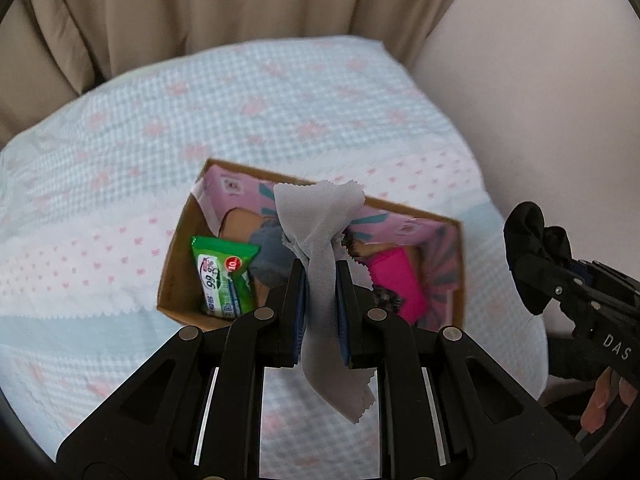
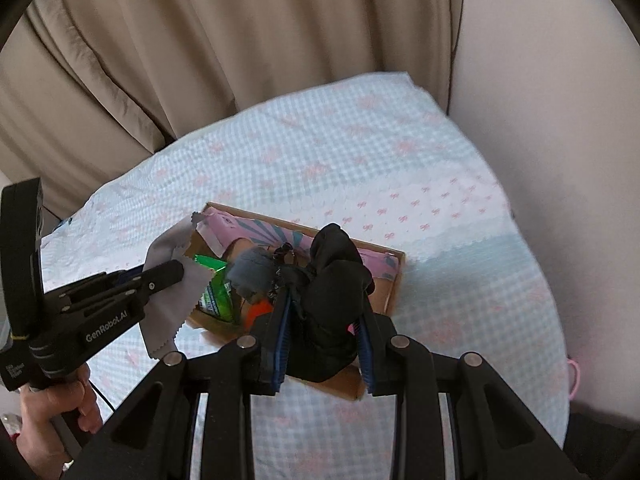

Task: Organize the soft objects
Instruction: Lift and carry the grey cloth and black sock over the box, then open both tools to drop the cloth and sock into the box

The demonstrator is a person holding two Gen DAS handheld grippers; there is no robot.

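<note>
Left gripper [image 1: 320,280] is clamped on a grey cloth [image 1: 316,224], right gripper [image 2: 324,312] on a black fabric wad [image 2: 332,280], both over the box [image 1: 176,264] mid-bed [image 1: 120,140]. Both look light and floppy, so pinch mid-bunch, since loose ends drape.

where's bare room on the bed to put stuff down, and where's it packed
Free: the bedspread between the cardboard box and the curtain, and the strip left of the box. Crowded: inside the box, with the green wipes pack and pink block.
</note>
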